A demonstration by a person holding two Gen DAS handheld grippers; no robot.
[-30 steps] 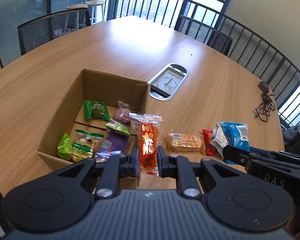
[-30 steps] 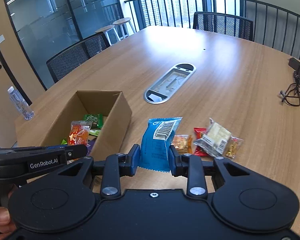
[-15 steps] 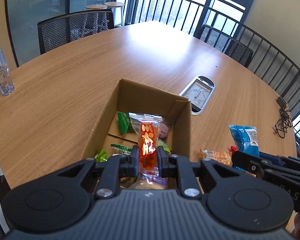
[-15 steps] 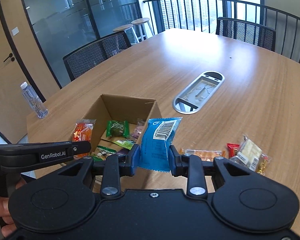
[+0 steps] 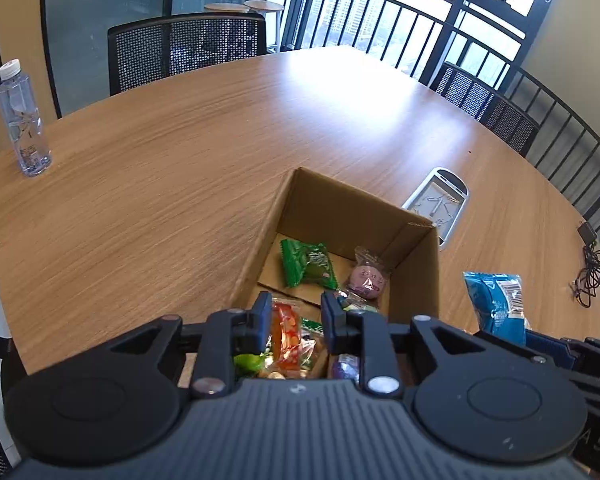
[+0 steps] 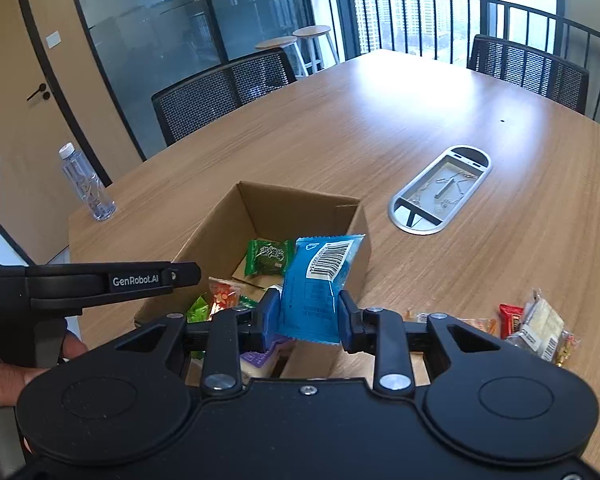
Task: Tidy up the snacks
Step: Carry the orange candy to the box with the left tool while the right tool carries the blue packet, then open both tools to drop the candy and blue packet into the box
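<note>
Snack transfer into box: release stage

The orange packet (image 5: 286, 334) is seen between the parted fingers of the left gripper (image 5: 296, 322), over the cardboard box (image 6: 296, 206). The blue packet (image 6: 320, 288) is clamped in the right gripper (image 6: 306, 316) above the box; lowering and release are judged next.

An open brown cardboard box (image 6: 260, 216) sits mid-frame with snacks inside. A shiny blue snack packet (image 6: 320, 288) stands upright at its right edge.
</note>
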